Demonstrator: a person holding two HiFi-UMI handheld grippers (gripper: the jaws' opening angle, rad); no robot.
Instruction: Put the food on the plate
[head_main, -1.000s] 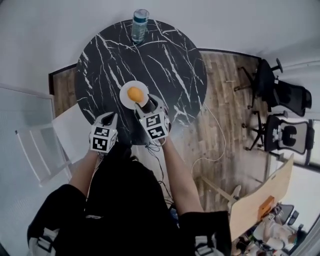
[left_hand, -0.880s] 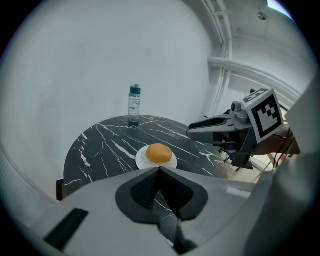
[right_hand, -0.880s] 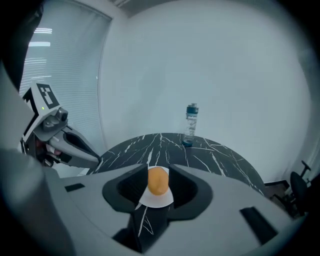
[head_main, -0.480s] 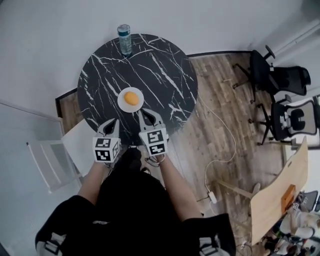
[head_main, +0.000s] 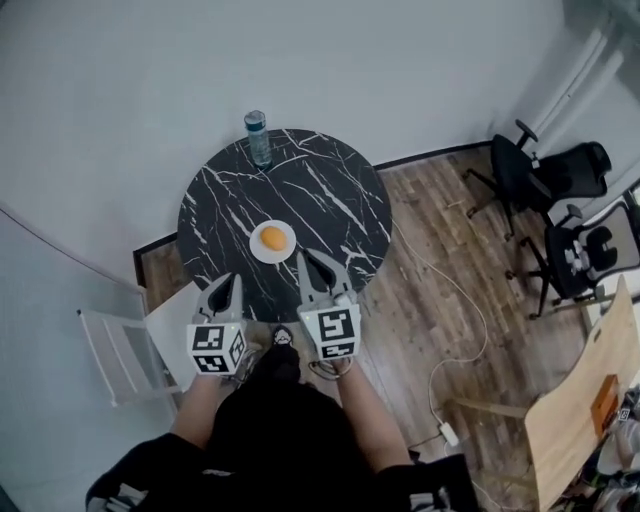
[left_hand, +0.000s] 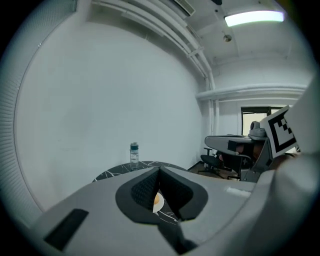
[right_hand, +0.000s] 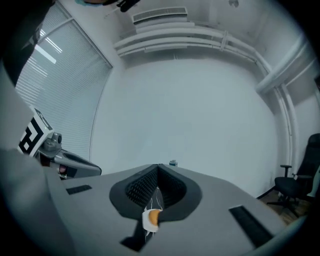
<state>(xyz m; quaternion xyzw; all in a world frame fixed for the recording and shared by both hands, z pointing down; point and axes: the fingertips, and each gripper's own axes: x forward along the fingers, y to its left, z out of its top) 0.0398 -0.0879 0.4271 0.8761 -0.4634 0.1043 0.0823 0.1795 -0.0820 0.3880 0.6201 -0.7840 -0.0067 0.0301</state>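
Retreat after delivery
Nearest us, our left tongs (head_main: 226, 284) and right tongs (head_main: 308, 262) hang closed and empty, just lifted away from the table (head_main: 335, 195); beyond them the food (head_main: 271, 238) sits on the plate (head_main: 255, 251), so we judge the task done.

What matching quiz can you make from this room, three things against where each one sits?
Things:
1. bottle
2. food
3. black chairs

Places:
a. on the plate
b. at the table's far edge
c. on the wood floor, right of the table

Pairs: 1-b, 2-a, 3-c
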